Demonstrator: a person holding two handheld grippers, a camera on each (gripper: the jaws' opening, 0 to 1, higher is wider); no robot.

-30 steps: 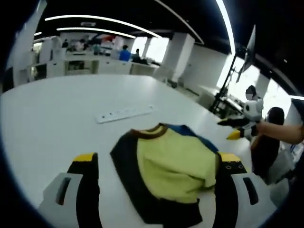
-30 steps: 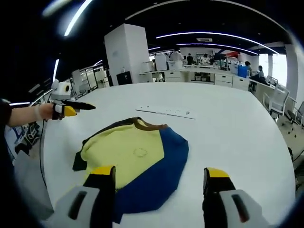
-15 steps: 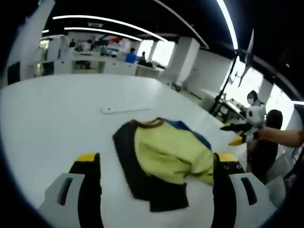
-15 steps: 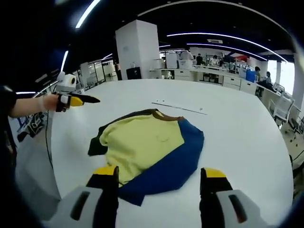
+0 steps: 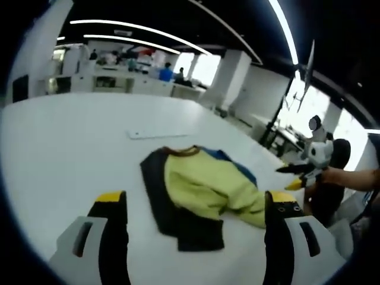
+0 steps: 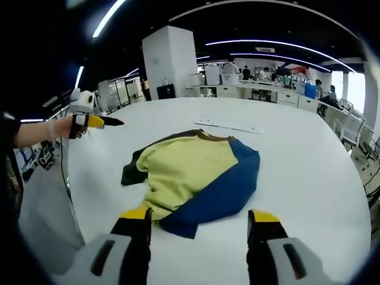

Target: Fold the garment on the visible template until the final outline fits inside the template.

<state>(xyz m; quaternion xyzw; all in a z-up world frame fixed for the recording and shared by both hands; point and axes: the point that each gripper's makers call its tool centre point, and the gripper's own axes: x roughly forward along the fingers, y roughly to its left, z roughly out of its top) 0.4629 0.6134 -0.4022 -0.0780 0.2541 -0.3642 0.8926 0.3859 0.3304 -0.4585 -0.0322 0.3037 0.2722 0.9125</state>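
Note:
A crumpled garment [image 5: 199, 190], yellow with a black side, a blue side and a brown collar, lies on the white table [image 5: 59, 148]. In the right gripper view the garment [image 6: 190, 172] shows yellow on top, blue at the right and black at the left. My left gripper [image 5: 195, 199] is open just short of its near edge, holding nothing. My right gripper [image 6: 199, 215] is also open and empty, in front of the blue hem. Each gripper shows in the other's view, held in a hand: the right gripper [image 5: 297, 177] and the left gripper [image 6: 95, 122], both off the cloth.
A flat white strip [image 5: 157, 134] lies on the table beyond the collar, also the white strip [image 6: 228, 126]. The table edge [image 6: 65, 196] runs close on the left. Desks, a white pillar [image 6: 172, 62], chairs [image 6: 350, 127] and people stand far behind.
Both views have drawn back from the garment: it lay between the jaws, now it lies ahead of their tips. The garment itself has barely changed shape.

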